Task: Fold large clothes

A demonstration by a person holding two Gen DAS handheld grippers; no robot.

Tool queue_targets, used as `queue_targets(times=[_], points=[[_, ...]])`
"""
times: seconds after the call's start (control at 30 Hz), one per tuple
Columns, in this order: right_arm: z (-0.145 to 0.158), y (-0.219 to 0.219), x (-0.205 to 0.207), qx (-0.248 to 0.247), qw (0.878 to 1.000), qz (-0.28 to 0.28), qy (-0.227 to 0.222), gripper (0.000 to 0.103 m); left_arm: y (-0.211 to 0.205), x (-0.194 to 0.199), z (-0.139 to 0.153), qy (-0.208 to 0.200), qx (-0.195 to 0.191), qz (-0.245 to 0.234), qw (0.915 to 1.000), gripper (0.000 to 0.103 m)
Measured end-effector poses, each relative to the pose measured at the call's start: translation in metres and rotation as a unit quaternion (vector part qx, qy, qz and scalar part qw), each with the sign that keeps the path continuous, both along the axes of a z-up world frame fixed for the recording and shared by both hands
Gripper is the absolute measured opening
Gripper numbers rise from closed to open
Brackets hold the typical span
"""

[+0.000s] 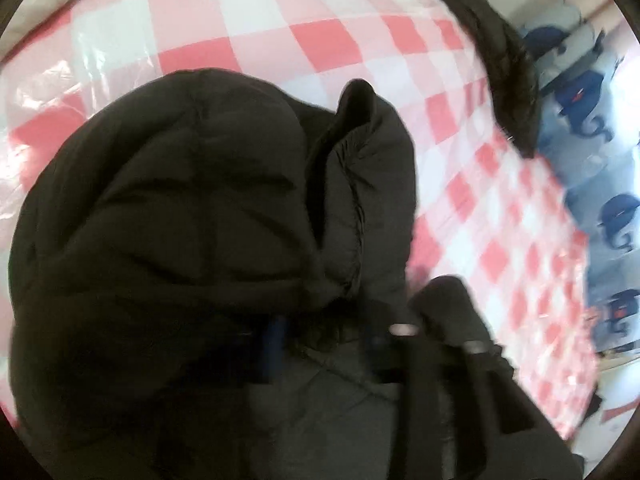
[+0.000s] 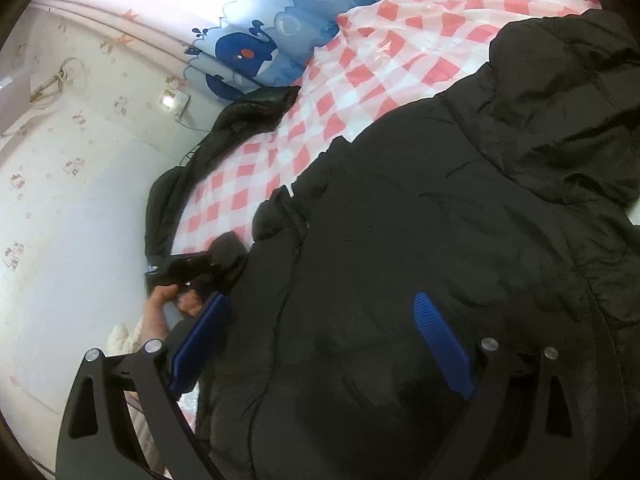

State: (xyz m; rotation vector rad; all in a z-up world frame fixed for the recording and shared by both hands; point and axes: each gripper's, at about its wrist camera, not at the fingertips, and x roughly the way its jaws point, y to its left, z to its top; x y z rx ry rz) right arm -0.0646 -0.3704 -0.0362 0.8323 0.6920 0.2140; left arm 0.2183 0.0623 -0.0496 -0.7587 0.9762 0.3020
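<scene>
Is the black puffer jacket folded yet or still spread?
Partly folded: the black puffer jacket lies bunched on the checkered sheet, one section doubled over itself.

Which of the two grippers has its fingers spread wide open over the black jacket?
The right gripper: its blue pads stand far apart above the black jacket. The left gripper is buried in fabric.

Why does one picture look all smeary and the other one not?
Left wrist view: motion blur smears the checked cover and the left gripper pressed into the black puffer jacket. Right wrist view: sharper, the open right gripper and its blue pads look crisp; fisheye bends the edges; the wall is washed out.
</scene>
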Motion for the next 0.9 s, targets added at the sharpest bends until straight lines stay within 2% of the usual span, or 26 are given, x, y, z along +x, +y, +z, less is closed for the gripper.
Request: queue_targets(times=[0.1,0.17,0.23,0.33,0.37,0.4,0.47,0.5,0.57,0.6,0.63,0.67,0.7,0.73,0.77,0.83,0.9], points=[[-0.006,0.003,0.006,-0.001,1.000,0.003,0.011,0.091,-0.001,-0.011,0.046,-0.051,0.046,-0.033,0.9971,0.011],[-0.009,0.004,0.007,-0.004,1.000,0.004,0.015,0.091,0.003,-0.027,0.091,-0.095,0.079,-0.058,0.9906,0.009],[-0.012,0.004,0.007,-0.003,1.000,0.003,0.017,0.091,0.014,-0.042,0.131,-0.124,0.114,-0.066,0.9836,0.008],[-0.018,0.000,0.007,0.007,1.000,-0.001,0.022,0.091,0.052,-0.069,0.181,-0.147,0.104,-0.068,0.9813,0.007],[-0.020,-0.001,0.008,0.010,1.000,-0.002,0.024,0.091,0.062,-0.077,0.192,-0.149,0.112,-0.068,0.9801,0.007],[-0.021,-0.002,0.008,0.013,1.000,-0.002,0.026,0.091,0.083,-0.089,0.207,-0.150,0.140,-0.065,0.9766,0.007],[-0.023,-0.003,0.009,0.016,0.999,-0.002,0.028,0.091,0.120,-0.114,0.214,-0.139,0.179,-0.053,0.9726,0.007],[-0.024,-0.002,0.009,0.017,0.999,-0.001,0.029,0.091,0.146,-0.122,0.214,-0.117,0.191,-0.058,0.9729,0.008],[-0.026,0.000,0.010,0.019,0.999,0.003,0.032,0.091,0.172,-0.124,0.212,-0.068,0.219,-0.067,0.9710,0.007],[-0.027,0.002,0.011,0.020,0.999,0.007,0.033,0.091,0.187,-0.125,0.208,-0.043,0.214,-0.074,0.9731,0.008],[-0.028,0.003,0.012,0.019,0.999,0.011,0.034,0.091,0.201,-0.127,0.205,-0.026,0.184,-0.083,0.9791,0.008],[-0.029,0.005,0.013,0.014,0.999,0.015,0.036,0.091,0.213,-0.133,0.205,-0.029,0.154,-0.080,0.9844,0.008],[-0.030,0.007,0.014,0.010,0.999,0.017,0.038,0.091,0.235,-0.143,0.205,-0.062,0.066,-0.068,0.9935,0.008],[-0.032,0.008,0.015,0.007,0.999,0.018,0.040,0.091,0.251,-0.153,0.203,-0.091,-0.015,-0.057,0.9941,0.009],[-0.033,0.008,0.016,0.005,0.999,0.019,0.042,0.091,0.262,-0.161,0.201,-0.101,-0.058,-0.041,0.9924,0.009],[-0.037,0.009,0.018,0.006,0.999,0.023,0.046,0.091,0.267,-0.173,0.197,-0.113,-0.084,-0.011,0.9900,0.009],[-0.041,0.009,0.020,0.013,0.998,0.026,0.050,0.091,0.263,-0.182,0.194,-0.125,-0.091,0.006,0.9879,0.018]])
